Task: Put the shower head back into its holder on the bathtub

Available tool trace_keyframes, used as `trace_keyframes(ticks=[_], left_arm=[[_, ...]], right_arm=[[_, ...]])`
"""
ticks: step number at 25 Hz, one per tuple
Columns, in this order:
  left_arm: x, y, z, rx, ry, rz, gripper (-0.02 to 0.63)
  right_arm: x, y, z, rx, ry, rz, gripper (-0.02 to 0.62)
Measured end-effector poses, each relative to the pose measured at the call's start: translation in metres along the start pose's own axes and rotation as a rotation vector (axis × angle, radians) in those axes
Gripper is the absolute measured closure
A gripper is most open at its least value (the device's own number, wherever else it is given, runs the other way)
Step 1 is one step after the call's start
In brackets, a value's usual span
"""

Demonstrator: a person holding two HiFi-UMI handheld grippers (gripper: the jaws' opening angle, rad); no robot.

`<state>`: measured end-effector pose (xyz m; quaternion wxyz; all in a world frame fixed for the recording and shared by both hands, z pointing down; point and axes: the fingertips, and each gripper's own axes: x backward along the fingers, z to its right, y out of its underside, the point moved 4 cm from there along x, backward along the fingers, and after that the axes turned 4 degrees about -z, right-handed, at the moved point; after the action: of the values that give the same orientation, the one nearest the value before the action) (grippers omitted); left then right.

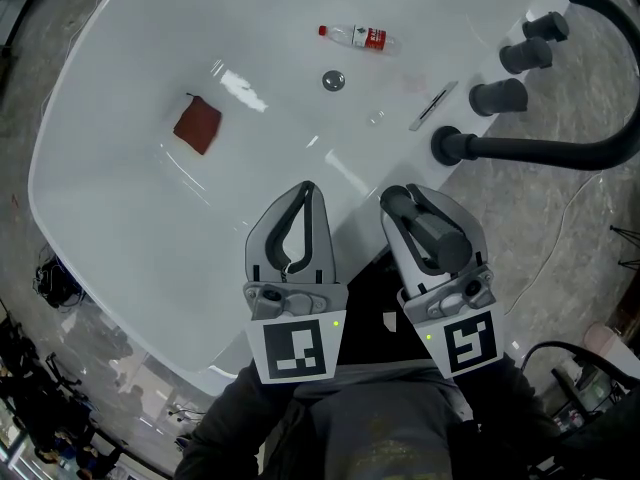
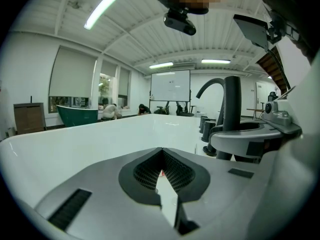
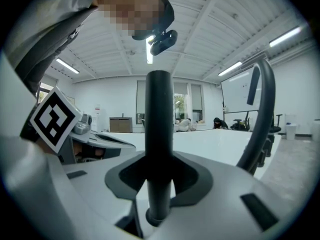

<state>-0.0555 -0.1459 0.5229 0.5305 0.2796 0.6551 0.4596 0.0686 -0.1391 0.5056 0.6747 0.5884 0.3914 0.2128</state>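
Black shower head (image 3: 159, 129) stands upright, clamped in right gripper's (image 1: 403, 200) jaws; left gripper's (image 1: 307, 188) jaws together.

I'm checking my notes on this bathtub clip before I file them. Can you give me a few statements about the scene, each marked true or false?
1. The right gripper is shut on the black shower head. True.
2. The left gripper holds the water bottle. False: it is shut on nothing, and the water bottle is inside the bathtub.
3. A red cloth lies on the bathtub's floor. True.
4. The water bottle stands upright. False: it lies on its side near the drain.
5. The shower head sits in its holder. False: the right gripper has it, near the bathtub's close rim.
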Motion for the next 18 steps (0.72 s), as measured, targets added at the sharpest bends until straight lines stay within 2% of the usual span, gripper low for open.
trace_keyframes(ticks=[5,18], left_arm=[[0.009,0.000,0.004,-0.006,0.002,-0.005,0.604],[0.030,-0.003,0.016,-0.030,0.010,-0.010,0.604]], right_arm=[[-0.001,-0.001,-0.002,0.011,0.018,0.033,0.474],[0.003,0.003,-0.004,0.021,0.045,0.014,0.474]])
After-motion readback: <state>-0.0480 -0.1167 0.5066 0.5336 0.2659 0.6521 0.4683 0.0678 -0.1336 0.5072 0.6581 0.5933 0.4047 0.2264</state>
